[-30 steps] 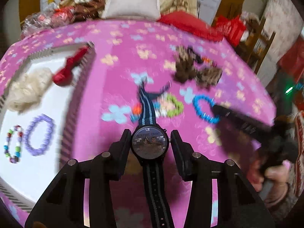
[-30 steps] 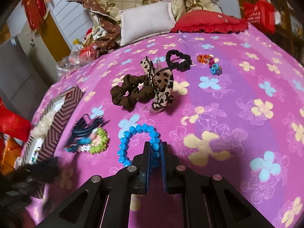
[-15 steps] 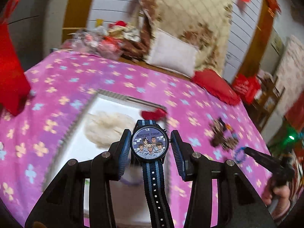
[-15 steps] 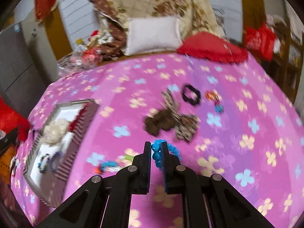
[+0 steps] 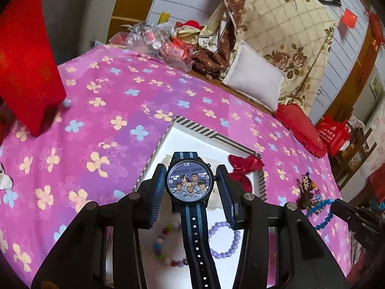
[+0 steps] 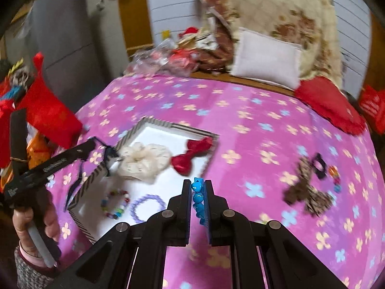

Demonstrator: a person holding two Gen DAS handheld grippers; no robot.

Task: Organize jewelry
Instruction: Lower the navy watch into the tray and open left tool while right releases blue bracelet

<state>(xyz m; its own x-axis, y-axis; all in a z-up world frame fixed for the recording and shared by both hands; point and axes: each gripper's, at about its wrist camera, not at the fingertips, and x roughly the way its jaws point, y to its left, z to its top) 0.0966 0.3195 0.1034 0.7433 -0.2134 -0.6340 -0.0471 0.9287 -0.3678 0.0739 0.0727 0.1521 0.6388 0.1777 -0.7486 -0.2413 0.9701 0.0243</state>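
The left gripper point(image 5: 191, 185) pinches a wristwatch point(image 5: 189, 181) by the sides of its round case, the dial printed with cartoon figures and the words "DETECTIVE CONAN", its navy and light-blue striped strap hanging down between the fingers. The watch is held above a shallow white tray point(image 5: 192, 133) with a striped rim, which lies on a bed covered with a pink flowered bedspread point(image 5: 101, 110). In the right wrist view the tray point(image 6: 154, 122) holds a cream scrunchie point(image 6: 142, 160), a red bow point(image 6: 190, 155), a multicoloured bead bracelet point(image 6: 115, 204) and a lilac bead bracelet point(image 6: 148, 206), all lying apart from one another. The right gripper point(image 6: 197, 198) is pressed nearly together on a bright blue bead bracelet point(image 6: 198, 200), lifted clear of the bedspread over the near right edge of the tray. Further right on the bedspread lie a leopard-print bow point(image 6: 306, 192), a black scrunchie point(image 6: 320, 166) and some small coloured beads point(image 6: 335, 178), blurred. A hand point(image 6: 33, 219) in a knitted sleeve grips the handle of the left gripper at the left edge of that view.
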